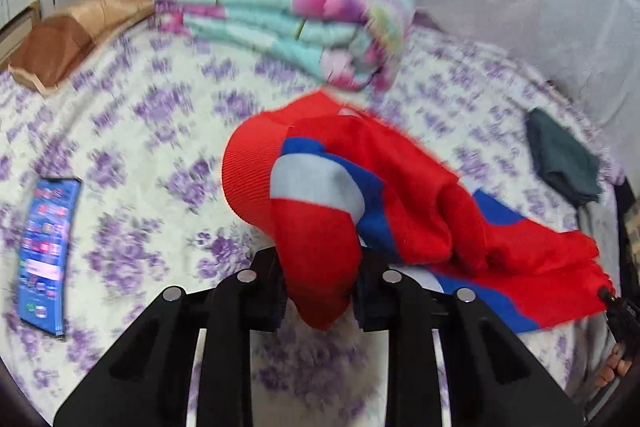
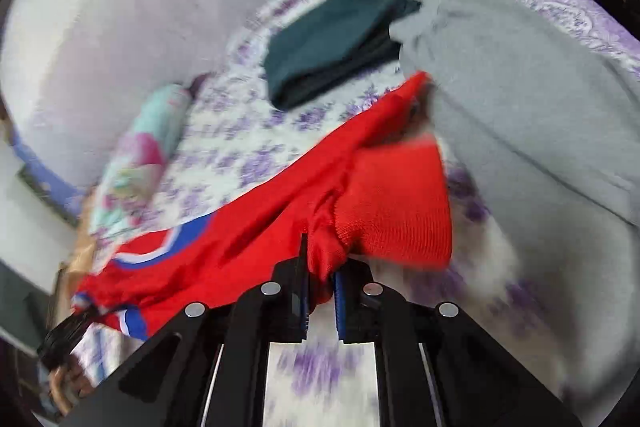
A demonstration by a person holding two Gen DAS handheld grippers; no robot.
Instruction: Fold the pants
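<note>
I am gripping the red pants in both tongs, left tongs and right tongs each clamping an end, so the long axis is hanging stretched between them above the bed.

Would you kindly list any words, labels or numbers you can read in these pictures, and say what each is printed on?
No text can be read.
blue printed packet on the floral bedsheet: carries print, but it is too blurred and small to read.
red pants: blue and white panels only, no lettering visible.
</note>
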